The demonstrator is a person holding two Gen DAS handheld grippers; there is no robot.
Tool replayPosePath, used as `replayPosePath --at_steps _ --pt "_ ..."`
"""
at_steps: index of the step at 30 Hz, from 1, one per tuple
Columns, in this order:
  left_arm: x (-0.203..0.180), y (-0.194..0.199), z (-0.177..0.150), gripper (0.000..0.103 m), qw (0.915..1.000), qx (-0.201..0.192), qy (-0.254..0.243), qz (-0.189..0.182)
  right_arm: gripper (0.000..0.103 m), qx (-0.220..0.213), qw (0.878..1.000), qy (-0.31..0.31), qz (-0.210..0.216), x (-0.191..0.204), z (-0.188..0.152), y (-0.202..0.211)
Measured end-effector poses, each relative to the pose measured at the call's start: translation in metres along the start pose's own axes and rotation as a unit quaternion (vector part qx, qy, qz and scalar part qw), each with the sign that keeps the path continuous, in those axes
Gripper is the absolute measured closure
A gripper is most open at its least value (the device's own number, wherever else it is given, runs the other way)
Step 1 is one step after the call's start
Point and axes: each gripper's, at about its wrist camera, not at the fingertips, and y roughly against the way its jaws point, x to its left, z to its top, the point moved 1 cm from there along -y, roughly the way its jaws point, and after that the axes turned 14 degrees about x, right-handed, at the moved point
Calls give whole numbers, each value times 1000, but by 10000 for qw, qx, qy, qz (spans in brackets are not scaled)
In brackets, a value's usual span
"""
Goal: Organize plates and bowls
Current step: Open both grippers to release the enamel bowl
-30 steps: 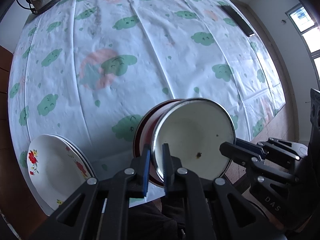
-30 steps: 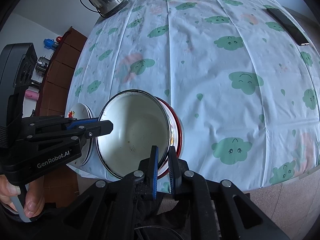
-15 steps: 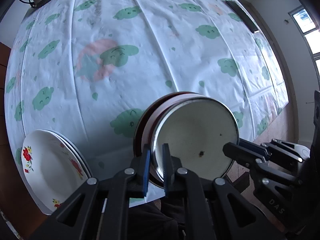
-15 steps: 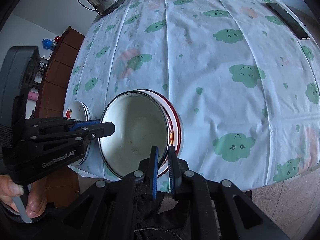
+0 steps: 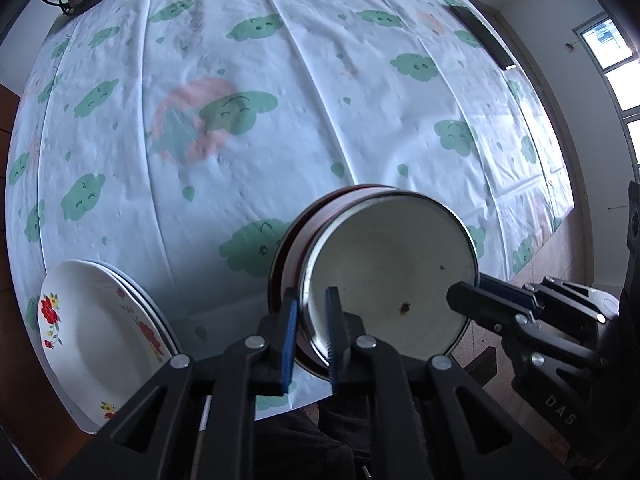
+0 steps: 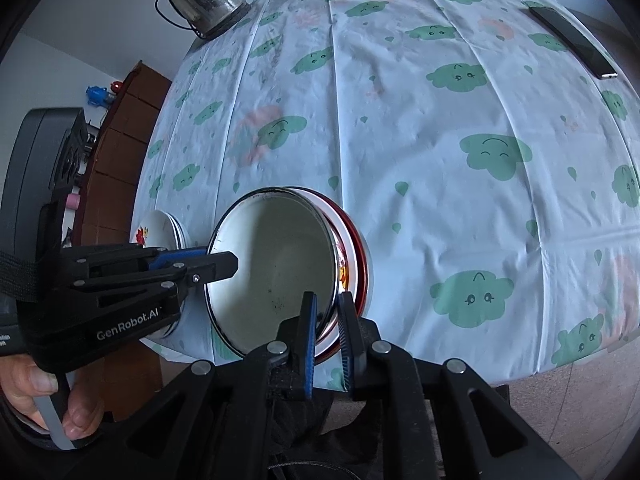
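A stack of enamel bowls, white inside with red outer walls (image 5: 392, 280) (image 6: 276, 272), hangs tilted over the table's near edge. My left gripper (image 5: 312, 312) is shut on the stack's left rim. My right gripper (image 6: 326, 312) is shut on the opposite rim; its fingers (image 5: 480, 304) show at the right of the left wrist view. A stack of white floral plates (image 5: 96, 340) (image 6: 160, 232) lies at the near left corner of the table.
The table carries a cloud-print cloth (image 5: 280, 100). A glass kettle (image 6: 204, 0) stands at the far left corner. A dark phone (image 6: 572, 40) lies near the far right edge. A wooden cabinet (image 6: 116, 140) stands left of the table.
Both grippers and the bowl stack have shifted slightly forward over the table edge. The grips are unchanged.
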Motion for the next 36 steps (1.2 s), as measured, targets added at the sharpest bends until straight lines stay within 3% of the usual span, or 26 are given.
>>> replayPosePath --at_steps 7,10,12,20,24,36 --pt "-3 0 -1 92 9999 -44 -115 76 87 -47 10000 -58 36 -2 -1 1" --pt "-4 0 -2 82 9998 -96 -160 117 70 -84 9999 -43 47 0 -1 3" --pt "-4 1 -3 81 9996 -134 -185 154 62 -140 9999 -20 54 2 -1 5" --pt "-3 5 -5 80 9994 -215 -239 119 61 -198 9998 -78 18 2 0 8" --pt "-3 8 -7 69 9992 -280 -256 120 61 -193 9998 -74 3 3 -1 7" --pt "-1 9 -9 61 9986 -379 -252 251 61 -201 9997 -121 -39 2 -3 6"
